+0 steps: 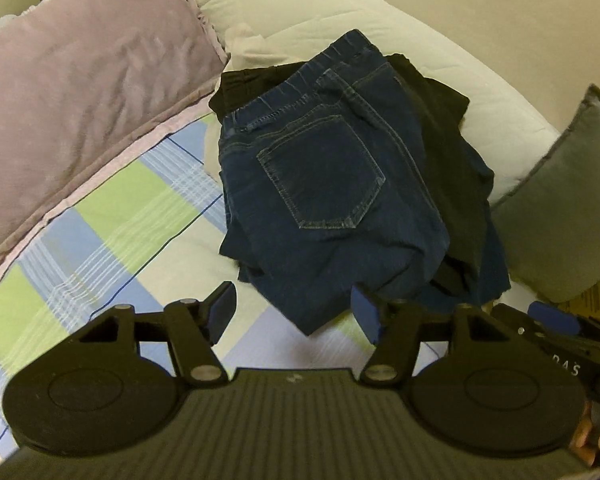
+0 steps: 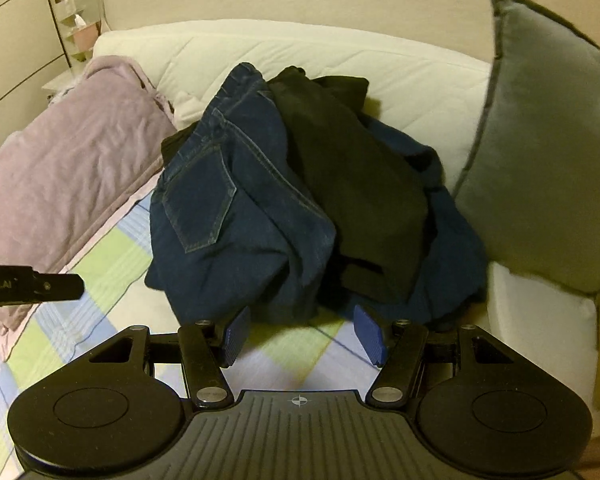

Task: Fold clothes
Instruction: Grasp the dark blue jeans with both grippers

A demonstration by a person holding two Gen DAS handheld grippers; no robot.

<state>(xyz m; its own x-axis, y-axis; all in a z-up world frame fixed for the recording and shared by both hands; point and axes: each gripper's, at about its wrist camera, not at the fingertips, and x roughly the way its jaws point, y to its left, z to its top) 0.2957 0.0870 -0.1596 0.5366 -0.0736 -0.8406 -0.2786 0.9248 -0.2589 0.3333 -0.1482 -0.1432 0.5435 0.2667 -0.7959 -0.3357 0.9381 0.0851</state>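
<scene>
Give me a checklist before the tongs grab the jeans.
1. Left tongs open, nothing between: ok.
2. Right tongs open, nothing between: ok.
3. Jeans on top of the pile, reachable: ok.
4. Jeans free of the black garment: not ok, it lies over their right side.
5. Bare bedsheet for folding: ok.
6. Waistband and legs located: cannot tell, the legs are bunched.

Dark blue denim jeans (image 1: 324,184), rumpled, top of the heap at frame centre; back pocket faces up, waistband toward the upper frame, a corner trailing to lower centre. Black fabric garment (image 1: 440,148) under and right of them, crumpled. Heap rests on the checked bedsheet (image 1: 112,216).
</scene>
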